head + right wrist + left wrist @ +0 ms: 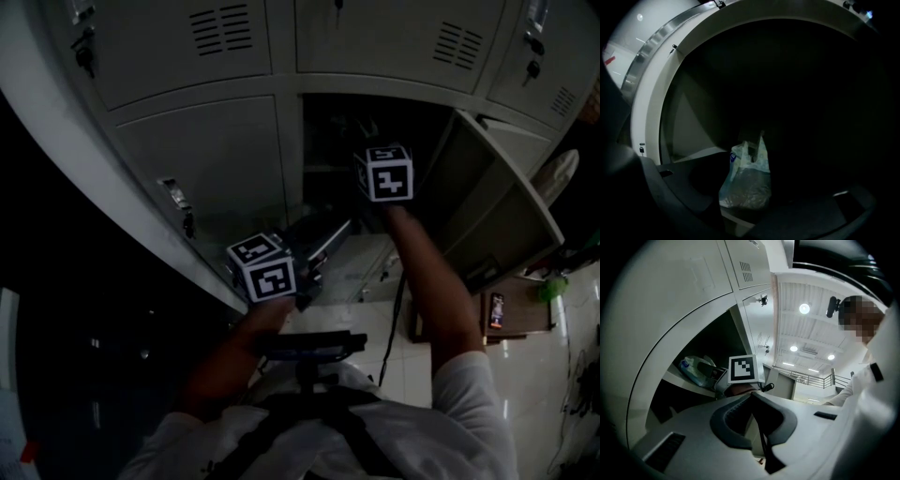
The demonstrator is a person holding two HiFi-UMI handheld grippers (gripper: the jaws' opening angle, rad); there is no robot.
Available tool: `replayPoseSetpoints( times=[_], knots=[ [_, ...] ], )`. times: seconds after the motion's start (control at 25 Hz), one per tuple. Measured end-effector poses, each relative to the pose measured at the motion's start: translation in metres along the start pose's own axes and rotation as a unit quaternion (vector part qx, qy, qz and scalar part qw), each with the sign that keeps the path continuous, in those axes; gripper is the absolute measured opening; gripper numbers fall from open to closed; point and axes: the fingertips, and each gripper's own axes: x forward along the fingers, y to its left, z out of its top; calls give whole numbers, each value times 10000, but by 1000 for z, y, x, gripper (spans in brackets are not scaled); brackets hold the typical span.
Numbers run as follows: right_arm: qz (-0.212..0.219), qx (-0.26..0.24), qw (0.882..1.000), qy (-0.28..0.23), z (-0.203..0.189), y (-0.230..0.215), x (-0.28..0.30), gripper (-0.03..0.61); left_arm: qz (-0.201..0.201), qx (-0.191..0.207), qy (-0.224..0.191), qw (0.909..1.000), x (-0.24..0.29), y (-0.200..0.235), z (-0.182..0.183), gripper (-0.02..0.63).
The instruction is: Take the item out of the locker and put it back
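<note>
R hand-held gripper (pixel 771 206) open, bag (pixel 745 183) just ahead

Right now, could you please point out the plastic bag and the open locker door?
plastic bag (pixel 746 183), right gripper view, on its lower half.
open locker door (pixel 497 211), head view, on its inner face.

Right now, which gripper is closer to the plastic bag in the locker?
Right. The right gripper reaches into the open locker, jaws apart, the plastic bag just ahead. The left gripper hangs outside, below the opening, jaws together.
</note>
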Motion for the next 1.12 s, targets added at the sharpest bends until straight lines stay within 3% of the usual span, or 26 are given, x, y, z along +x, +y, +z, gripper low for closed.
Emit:
replayPoseSetpoints(
  times=[0.24,0.68,1.12],
  knots=[
    [-82,5,9997,209,-13,-1,8,238,-30,-44,34,10000,-1,-2,-3,-2],
    [-238,-205,9995,-27,-4,-2,-4,74,-31,-95,0,9999,-8,-6,-7,-2],
    [-71,-190,9991,-373,8,10,-42,44,-60,-158,-62,9998,-20,-16,-8,-2]
  ],
)
